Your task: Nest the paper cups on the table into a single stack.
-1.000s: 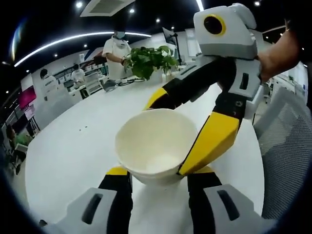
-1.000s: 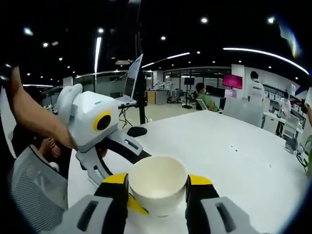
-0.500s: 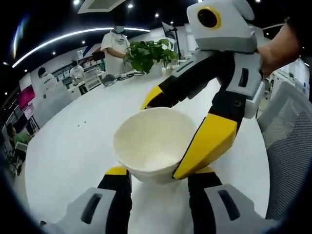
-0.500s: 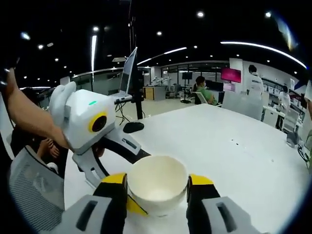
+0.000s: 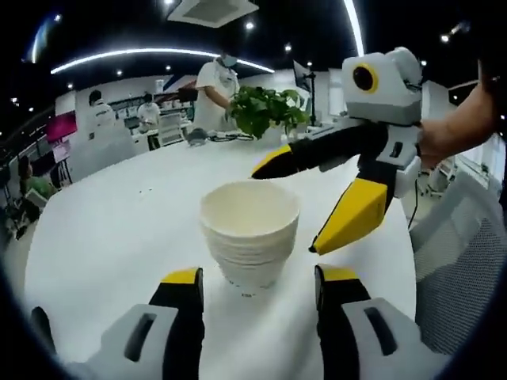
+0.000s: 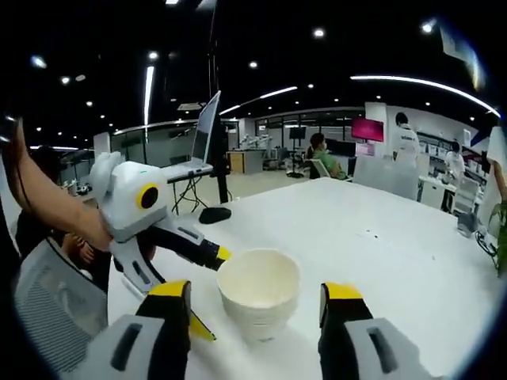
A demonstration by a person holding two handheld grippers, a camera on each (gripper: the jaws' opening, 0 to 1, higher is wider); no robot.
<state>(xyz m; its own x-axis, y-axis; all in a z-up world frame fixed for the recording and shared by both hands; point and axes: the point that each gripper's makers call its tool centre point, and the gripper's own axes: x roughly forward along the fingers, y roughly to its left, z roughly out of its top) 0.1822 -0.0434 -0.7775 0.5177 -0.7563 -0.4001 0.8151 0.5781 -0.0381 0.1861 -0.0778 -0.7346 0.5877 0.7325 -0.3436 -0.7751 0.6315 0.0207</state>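
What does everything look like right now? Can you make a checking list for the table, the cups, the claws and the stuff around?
Surface: white table, bare around the cups.
Job's things: paper cup stack stands upright on the table, nested, ribbed rims showing.
Clutter: green plant at the far edge.
Grippers: left claw open, jaws either side of the stack, apart from it; right claw open, likewise not touching.
Cables: cable at the table's far edge.
Surroundings: laptop on a stand, mesh chair, people at desks behind.
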